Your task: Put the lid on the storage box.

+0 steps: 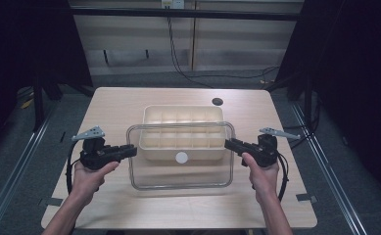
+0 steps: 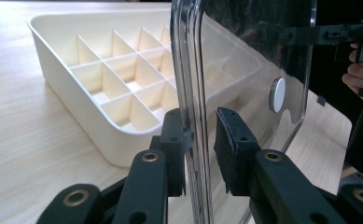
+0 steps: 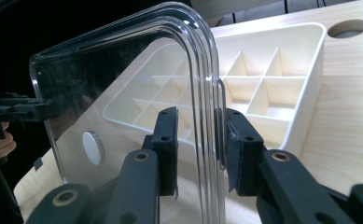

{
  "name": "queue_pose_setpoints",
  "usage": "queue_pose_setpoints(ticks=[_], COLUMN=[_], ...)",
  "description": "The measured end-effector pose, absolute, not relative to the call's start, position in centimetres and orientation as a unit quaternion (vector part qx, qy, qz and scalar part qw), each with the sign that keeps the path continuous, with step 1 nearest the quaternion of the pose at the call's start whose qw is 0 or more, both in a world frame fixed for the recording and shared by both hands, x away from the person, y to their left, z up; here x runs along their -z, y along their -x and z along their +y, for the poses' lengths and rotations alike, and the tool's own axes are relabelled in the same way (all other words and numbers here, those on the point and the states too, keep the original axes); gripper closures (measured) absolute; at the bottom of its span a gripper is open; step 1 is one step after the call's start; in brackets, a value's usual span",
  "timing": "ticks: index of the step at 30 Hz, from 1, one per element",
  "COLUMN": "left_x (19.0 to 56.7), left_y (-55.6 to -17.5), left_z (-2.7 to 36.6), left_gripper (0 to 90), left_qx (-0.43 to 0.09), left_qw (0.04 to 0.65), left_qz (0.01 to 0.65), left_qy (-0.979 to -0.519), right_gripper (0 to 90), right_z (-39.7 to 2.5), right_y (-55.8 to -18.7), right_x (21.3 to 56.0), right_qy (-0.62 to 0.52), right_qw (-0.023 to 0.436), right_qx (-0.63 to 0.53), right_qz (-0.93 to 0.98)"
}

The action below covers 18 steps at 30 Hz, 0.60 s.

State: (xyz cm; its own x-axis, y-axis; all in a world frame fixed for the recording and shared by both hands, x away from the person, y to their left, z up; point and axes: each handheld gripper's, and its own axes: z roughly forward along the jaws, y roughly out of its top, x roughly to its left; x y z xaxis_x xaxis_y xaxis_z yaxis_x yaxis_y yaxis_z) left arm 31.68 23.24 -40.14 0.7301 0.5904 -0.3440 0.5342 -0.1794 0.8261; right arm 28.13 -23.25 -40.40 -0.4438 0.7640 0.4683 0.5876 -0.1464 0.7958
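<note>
Two tools (image 1: 131,150) (image 1: 229,144), one lid (image 1: 180,177), one tray (image 1: 183,115)

Light wood desk (image 1: 119,103) under my work, rounded corners. Dark round hole (image 1: 217,102) in desk, far right of centre. Black cable (image 1: 178,63) hangs down pale wall panels (image 1: 139,39) beyond far edge. Grey floor (image 1: 26,147) left and right.

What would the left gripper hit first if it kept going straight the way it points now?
The clear lid: its edge already sits between the left gripper jaws, so it would press further onto it. Beyond, roughly in line, is the right gripper on the lid's opposite edge.
</note>
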Motion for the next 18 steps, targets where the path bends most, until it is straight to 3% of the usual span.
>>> queue_pose_setpoints(ticks=[18], left_x=[37.9], left_y=[-33.5], left_z=[23.1], left_gripper=[73.2], left_qx=[-0.047], left_qw=[0.532], left_qz=[0.367], left_qy=[-0.761], right_gripper=[68.9], right_z=[-23.2], right_y=[-30.3], right_x=[38.3], right_qy=[-0.512], right_qw=[0.088], right_qx=[-0.558], right_qz=[0.647])
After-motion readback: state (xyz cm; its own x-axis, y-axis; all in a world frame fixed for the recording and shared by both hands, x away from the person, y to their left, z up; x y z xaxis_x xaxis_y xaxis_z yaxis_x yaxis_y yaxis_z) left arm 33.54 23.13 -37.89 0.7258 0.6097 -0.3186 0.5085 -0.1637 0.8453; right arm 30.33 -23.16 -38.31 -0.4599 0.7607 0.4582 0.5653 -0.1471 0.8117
